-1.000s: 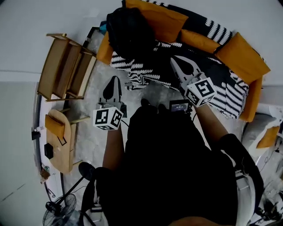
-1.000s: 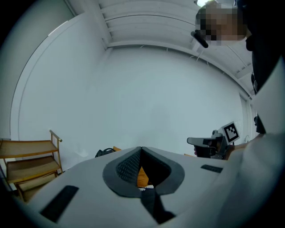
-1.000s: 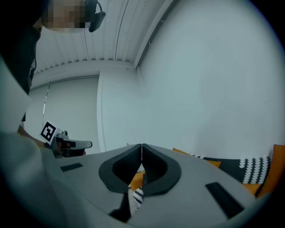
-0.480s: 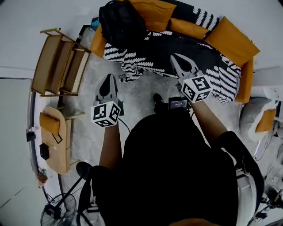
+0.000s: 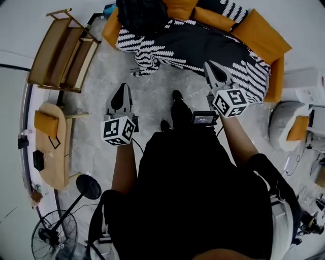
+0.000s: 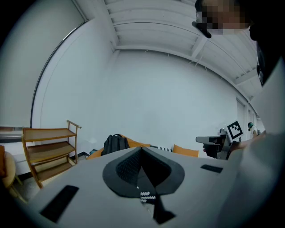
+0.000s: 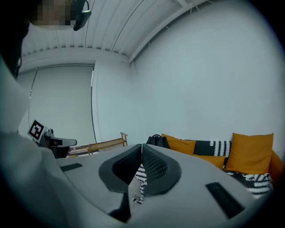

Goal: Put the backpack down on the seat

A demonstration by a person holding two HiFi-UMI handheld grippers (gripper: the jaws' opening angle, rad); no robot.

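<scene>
A wooden shelf rack (image 5: 63, 51) stands on the grey floor (image 5: 152, 96). An orange cushion (image 5: 44, 123) lies on pale wooden furniture nearby. A fan (image 5: 53, 233) stands apart from it.

Cut off by the head view's top edge, well ahead of the left tongs (image 5: 122, 87): backpack (image 5: 143, 15) and sofa (image 5: 198, 45). Beyond the tips of left tongs and right tongs (image 5: 212, 66) in their own views, only the backpack's top, bottom hidden behind the tongs' bodies.
</scene>
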